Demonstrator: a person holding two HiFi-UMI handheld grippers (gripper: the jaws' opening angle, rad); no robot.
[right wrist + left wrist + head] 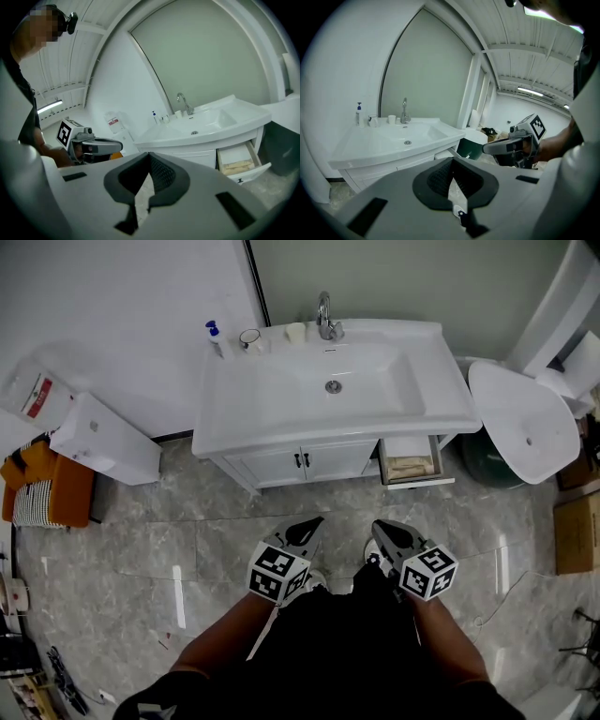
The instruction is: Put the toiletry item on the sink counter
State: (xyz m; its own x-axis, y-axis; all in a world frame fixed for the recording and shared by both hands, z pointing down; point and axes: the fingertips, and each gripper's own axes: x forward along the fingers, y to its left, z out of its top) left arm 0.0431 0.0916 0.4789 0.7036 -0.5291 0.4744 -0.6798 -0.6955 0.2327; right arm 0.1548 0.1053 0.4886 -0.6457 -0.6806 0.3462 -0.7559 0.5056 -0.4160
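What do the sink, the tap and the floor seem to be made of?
Sink: probably glazed ceramic; it is plain white and smooth, with soft highlights.
Tap: metal, likely chromed; it looks silvery and mirror-bright.
Floor: polished stone or stone-look tile; it shows grey veining, joint lines and reflected streaks of light.

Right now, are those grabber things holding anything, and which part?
Nothing is held: the left gripper and the right gripper are both shut with nothing between their jaws.
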